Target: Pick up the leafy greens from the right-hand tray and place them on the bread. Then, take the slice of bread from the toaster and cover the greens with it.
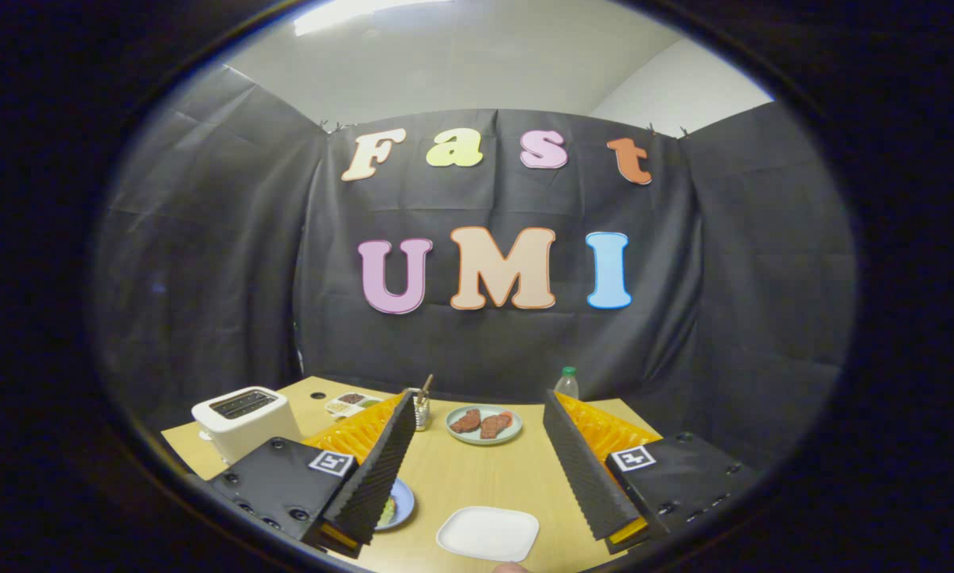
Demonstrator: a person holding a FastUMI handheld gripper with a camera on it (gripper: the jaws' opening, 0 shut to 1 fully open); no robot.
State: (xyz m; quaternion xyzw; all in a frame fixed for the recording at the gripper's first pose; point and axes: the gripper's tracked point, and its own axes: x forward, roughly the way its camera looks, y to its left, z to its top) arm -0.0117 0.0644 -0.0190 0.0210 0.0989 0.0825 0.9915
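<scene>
**Gripper Spread Wide Above Table, Nothing Held**

The wooden table [477, 477] fills the lower part of the scene, backed by the booth's black cloth wall [206, 278].

The gripper [480, 529] is raised over the near edge of the table. Its fingers [377, 477] are set far apart, and nothing is between them or pressed by them.

The white toaster [246, 420] stands at the far left, just beyond the left finger. Its top slots are visible; whether bread is in them cannot be told.

A white rectangular tray [488, 533] lies on the near part of the table, between the two fingers and closer to the right one. Its surface is bare.

A round green plate [484, 424] with two brown pieces sits at the far centre, beyond the fingers.

A blue plate [401, 503] lies just right of the left fingertip, partly hidden by it. Something greenish shows on it at the finger's edge; whether this is the leafy greens cannot be told.

A divided dish [352, 404] sits at the far left, right of the toaster. A small metal holder [422, 412] stands beside it. A clear bottle [567, 384] with a green cap stands at the far right.
</scene>
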